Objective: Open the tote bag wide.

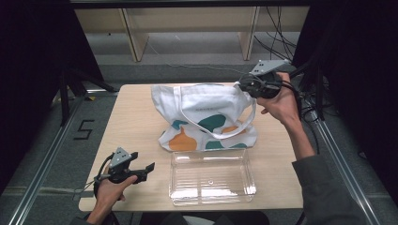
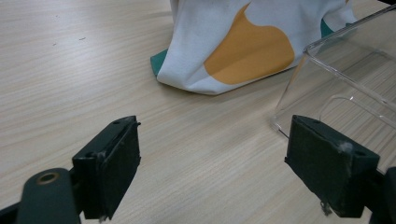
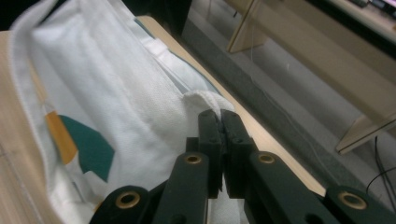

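A white tote bag with orange and teal shapes lies on the middle of the wooden table. My right gripper is at the bag's far right corner, shut on the white cloth of its rim. In the right gripper view the jaws are pressed together on that fold of the bag. My left gripper rests low at the front left, open, with nothing between its fingers. Ahead of it lie the bag's near corner and a clear plastic box.
The clear rectangular box stands at the table's front edge, just in front of the bag. Bare tabletop lies left of the bag. Wooden shelf legs and cables are on the floor beyond the far edge.
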`<state>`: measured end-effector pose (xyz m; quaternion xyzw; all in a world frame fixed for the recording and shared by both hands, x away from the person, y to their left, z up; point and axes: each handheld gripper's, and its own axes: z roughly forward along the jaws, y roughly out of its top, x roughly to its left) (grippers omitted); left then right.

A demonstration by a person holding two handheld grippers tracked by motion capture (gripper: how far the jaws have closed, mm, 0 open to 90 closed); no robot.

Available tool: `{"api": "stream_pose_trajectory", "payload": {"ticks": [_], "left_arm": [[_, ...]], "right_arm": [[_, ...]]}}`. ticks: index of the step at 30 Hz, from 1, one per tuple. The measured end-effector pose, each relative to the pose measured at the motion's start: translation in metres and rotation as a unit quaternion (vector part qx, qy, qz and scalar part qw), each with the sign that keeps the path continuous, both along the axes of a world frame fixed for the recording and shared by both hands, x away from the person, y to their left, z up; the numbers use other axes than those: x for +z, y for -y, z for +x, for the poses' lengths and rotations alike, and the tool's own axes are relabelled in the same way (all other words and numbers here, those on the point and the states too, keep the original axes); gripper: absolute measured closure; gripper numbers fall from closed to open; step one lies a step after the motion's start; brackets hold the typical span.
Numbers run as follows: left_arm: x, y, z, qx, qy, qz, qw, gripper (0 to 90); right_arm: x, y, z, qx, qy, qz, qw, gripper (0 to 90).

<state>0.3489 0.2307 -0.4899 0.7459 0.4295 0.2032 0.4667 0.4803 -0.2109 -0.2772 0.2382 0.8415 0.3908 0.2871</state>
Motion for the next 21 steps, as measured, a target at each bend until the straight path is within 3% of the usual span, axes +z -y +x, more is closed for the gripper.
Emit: {"api": "stream_pose_trajectory", "payload": {"ticks": [1, 7, 9, 16, 17, 18, 21], "left_arm": [[0.000, 0.000, 0.000, 0.000, 0.000, 0.000, 1.0000, 16.7], [0.000, 0.002, 0.000, 0.004, -0.002, -0.003, 1.0000, 17.8], [0.000, 0.001, 0.000, 0.004, -0.003, -0.003, 1.0000, 17.8], [-0.001, 0.002, 0.000, 0.002, -0.003, -0.004, 1.0000, 18.3], [-0.001, 0.002, 0.000, 0.001, -0.003, -0.005, 1.0000, 18.4], [-0.001, 0.002, 0.000, 0.001, -0.003, -0.005, 1.0000, 18.5], [0.000, 0.001, 0.000, 0.001, -0.004, -0.002, 1.0000, 18.8]], "right_arm": [[0.002, 0.002, -0.007, 0.005, 0.012, -0.005, 0.9999, 88.9], [0.003, 0.013, -0.039, 0.014, 0.035, -0.002, 0.9993, 88.9], [-0.004, 0.014, -0.043, 0.016, 0.025, 0.006, 0.9995, 88.9], [-0.045, 0.017, -0.033, 0.013, 0.004, -0.003, 0.9999, 89.0], [-0.051, 0.017, -0.031, 0.006, -0.008, 0.000, 0.9999, 89.0], [-0.051, 0.017, -0.031, 0.006, -0.008, 0.000, 0.9999, 89.0], [-0.076, 0.016, -0.019, 0.007, -0.024, -0.011, 0.9996, 89.0]]}}
